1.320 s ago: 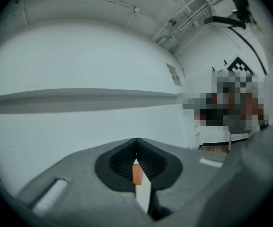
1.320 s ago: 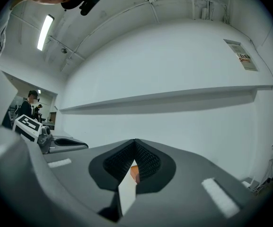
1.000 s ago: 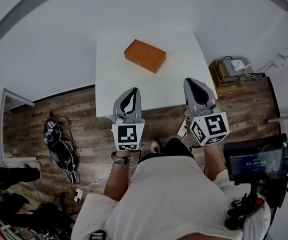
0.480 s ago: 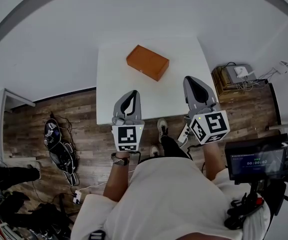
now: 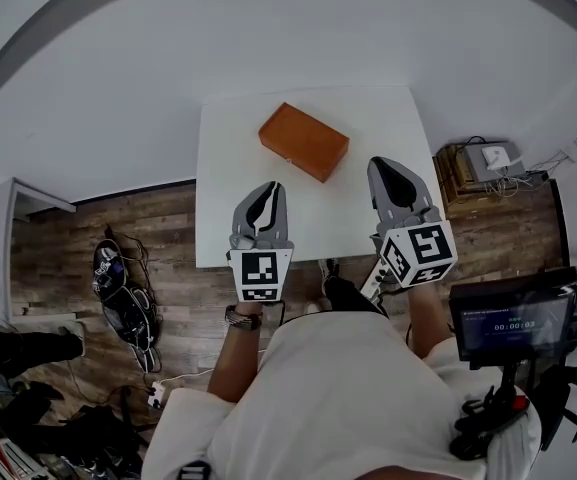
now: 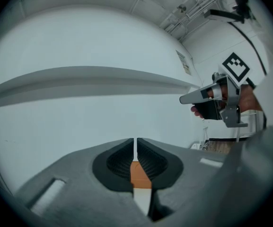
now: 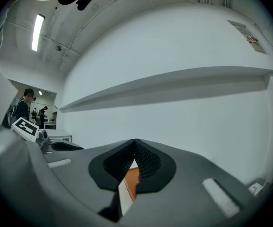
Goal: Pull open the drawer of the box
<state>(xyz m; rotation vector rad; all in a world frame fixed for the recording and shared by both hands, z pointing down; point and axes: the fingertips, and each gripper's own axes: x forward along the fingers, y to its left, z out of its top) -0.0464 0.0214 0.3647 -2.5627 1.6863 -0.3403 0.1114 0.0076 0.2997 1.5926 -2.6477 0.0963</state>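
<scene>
Head view looks down on a white table [image 5: 226, 178] standing on a wooden floor [image 5: 118, 218]. The orange-brown box [image 5: 304, 140] lies toward the table's far side, about midway between left and right and turned at an angle to the edges. It reads as one closed block from here (the drawer front cannot be made out). Both grippers are held over the near edge of the table, well apart from the box and touching nothing: the left gripper [image 5: 264, 190] over the left part of that edge, the right gripper [image 5: 390, 166] toward the right corner, each pointing at the far wall. Left gripper view shows its jaws just opening, with a narrow slit between the ribbed pads, nothing in it, and the box visible well beyond the gap. Right gripper view shows its jaws pressed together at the tips and empty, the box likewise seen past them. A small screen [image 5: 513, 320] sits at the near right.
</scene>
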